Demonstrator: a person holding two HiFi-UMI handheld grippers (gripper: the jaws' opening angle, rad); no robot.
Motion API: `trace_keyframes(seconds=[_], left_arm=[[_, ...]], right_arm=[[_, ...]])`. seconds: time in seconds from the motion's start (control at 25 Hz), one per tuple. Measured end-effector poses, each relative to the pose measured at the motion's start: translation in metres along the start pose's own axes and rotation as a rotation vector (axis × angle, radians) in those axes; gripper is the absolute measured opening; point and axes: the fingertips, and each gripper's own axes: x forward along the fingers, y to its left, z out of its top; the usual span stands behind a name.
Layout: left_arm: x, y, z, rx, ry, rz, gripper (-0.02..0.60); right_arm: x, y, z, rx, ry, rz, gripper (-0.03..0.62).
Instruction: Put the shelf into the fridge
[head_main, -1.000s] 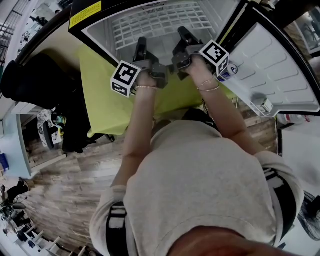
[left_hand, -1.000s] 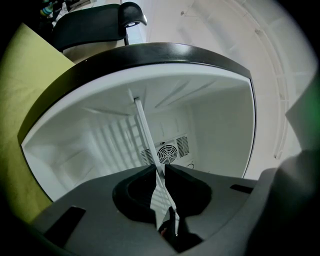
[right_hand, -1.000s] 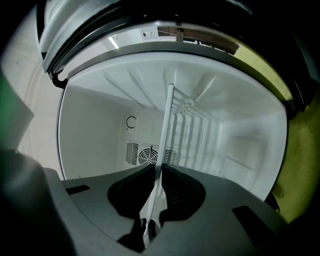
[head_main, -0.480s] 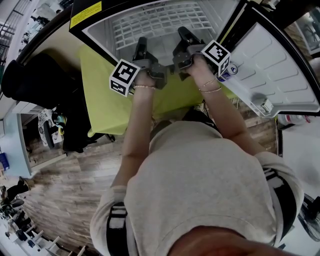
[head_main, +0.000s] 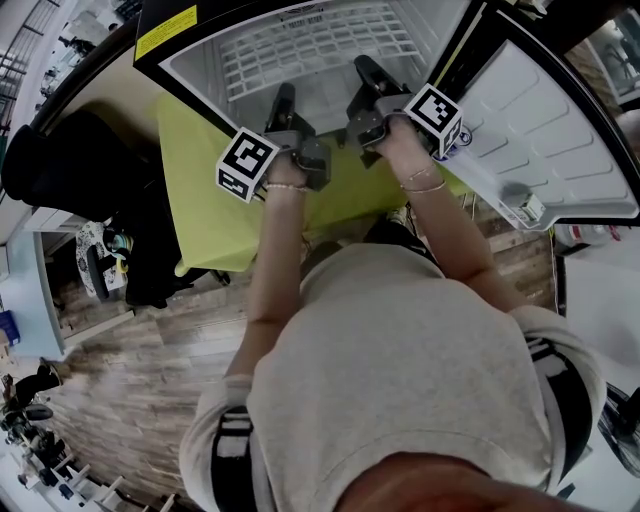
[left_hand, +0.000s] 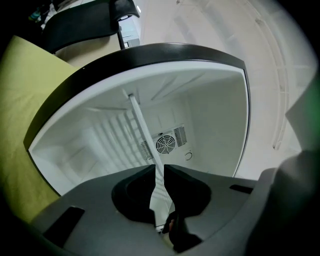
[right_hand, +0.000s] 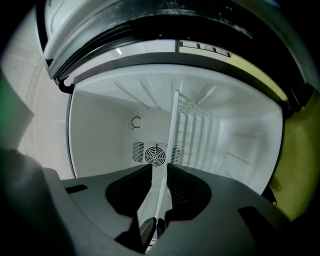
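The white grid shelf (head_main: 320, 45) lies inside the open fridge (head_main: 200, 75), and both grippers hold its near edge. My left gripper (head_main: 283, 100) is shut on the shelf, which appears edge-on as a thin white bar (left_hand: 142, 127) running from the left gripper (left_hand: 158, 172) toward the back wall. My right gripper (head_main: 365, 75) is also shut on the shelf, whose edge (right_hand: 172, 132) passes between the dark jaws of the right gripper (right_hand: 159, 172). Both grippers reach into the fridge mouth.
The fridge door (head_main: 560, 130) stands open at the right with small items in its bins. A round fan vent (left_hand: 165, 144) sits on the back wall. A yellow-green sheet (head_main: 210, 200) lies under the fridge front. Dark furniture (head_main: 80, 170) stands at the left on the wooden floor.
Both grippers have moved a little deeper into the fridge, carrying the shelf with them. Their grip on the shelf is unchanged.
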Motion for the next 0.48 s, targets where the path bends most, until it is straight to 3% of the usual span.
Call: trace_keyframes(seconds=[0.2, 0.36, 0.48], left_arm=[[-0.001, -0.018, -0.004, 0.152, 0.039, -0.048, 0.055], [-0.003, -0.034, -0.003, 0.277, 0.055, -0.086, 0.044], [-0.005, -0.046, -0.006, 0.313, 0.081, -0.152, 0.003]], right_arm=[[-0.009, 0.015, 0.009, -0.064, -0.001, 0.043, 0.086], [-0.012, 0.034, 0.005, -0.176, 0.054, 0.104, 0.063], [-0.015, 0.047, -0.002, -0.277, 0.110, 0.144, 0.035]])
